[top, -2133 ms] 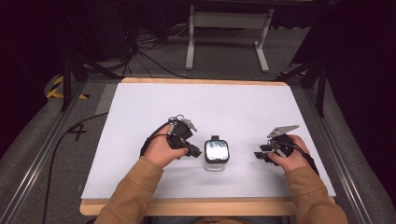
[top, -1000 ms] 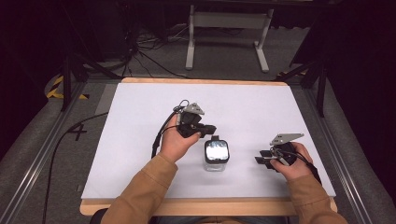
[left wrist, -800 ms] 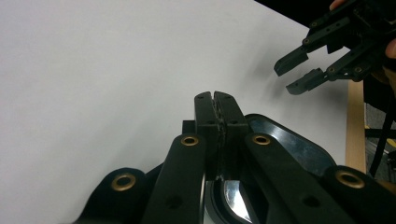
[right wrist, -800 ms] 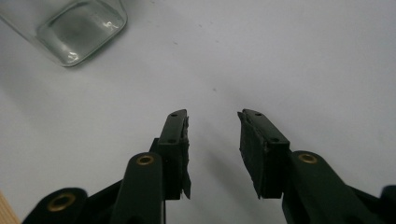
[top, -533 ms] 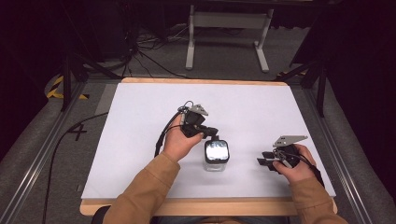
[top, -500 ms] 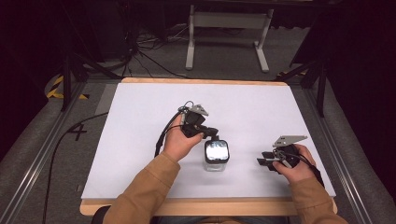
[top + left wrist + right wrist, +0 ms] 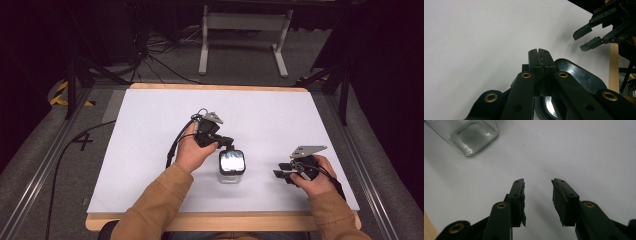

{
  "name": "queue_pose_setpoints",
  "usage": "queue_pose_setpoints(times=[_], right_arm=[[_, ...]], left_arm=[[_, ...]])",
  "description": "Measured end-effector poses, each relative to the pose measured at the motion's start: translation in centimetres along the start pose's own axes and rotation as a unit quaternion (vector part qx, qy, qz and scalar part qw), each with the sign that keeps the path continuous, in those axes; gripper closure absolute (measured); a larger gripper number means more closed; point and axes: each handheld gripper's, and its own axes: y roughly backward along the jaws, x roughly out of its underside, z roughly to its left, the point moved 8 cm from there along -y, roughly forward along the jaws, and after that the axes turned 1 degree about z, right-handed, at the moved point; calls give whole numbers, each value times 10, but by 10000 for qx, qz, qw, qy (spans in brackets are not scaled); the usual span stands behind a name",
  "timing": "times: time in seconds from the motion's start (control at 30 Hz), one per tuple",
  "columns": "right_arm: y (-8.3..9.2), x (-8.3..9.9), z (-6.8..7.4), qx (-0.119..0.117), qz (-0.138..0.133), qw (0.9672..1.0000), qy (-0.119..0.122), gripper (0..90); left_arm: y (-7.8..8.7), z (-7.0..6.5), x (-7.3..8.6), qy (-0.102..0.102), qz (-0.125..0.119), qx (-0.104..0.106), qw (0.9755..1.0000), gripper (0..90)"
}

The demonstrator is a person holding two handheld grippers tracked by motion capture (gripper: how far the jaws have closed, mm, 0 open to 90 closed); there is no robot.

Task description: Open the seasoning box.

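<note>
A square clear glass jar (image 7: 231, 175) with a glossy black lid (image 7: 232, 162) stands on the white table near the front middle. My left gripper (image 7: 228, 143) hovers just behind the lid's far edge, jaws pressed together with nothing between them; in the left gripper view its tips (image 7: 539, 53) lie over the black lid (image 7: 576, 75). My right gripper (image 7: 281, 170) rests to the right of the jar, apart from it, jaws open and empty. In the right gripper view its gripper (image 7: 537, 188) points at bare table, with the glass jar (image 7: 471, 135) at the upper left.
The white table top (image 7: 150, 140) has a wooden front edge (image 7: 225, 222). A black cable (image 7: 172, 150) trails from the left gripper. Beyond the table's far edge stands a grey metal stand (image 7: 242, 30) among floor cables. The right gripper (image 7: 596, 32) shows far off in the left gripper view.
The left hand has risen from the jar's left side to a place behind and over its lid, then held still. The right hand has drifted slightly toward the front edge.
</note>
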Motion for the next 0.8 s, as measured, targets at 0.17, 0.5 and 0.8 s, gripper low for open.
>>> queue_pose_setpoints(times=[0.17,0.5,0.8], right_arm=[[1,-4,6,-45,-56,9999,71,626],[5,-26,44,-742,-461,9958,266,818],[5,-46,74,-1145,-952,9876,491,894]], left_arm=[[-1,1,0,10,-31,-4,10000,900],[-1,1,0,63,-62,41,10000,900],[-1,2,0,70,-54,58,9999,899]])
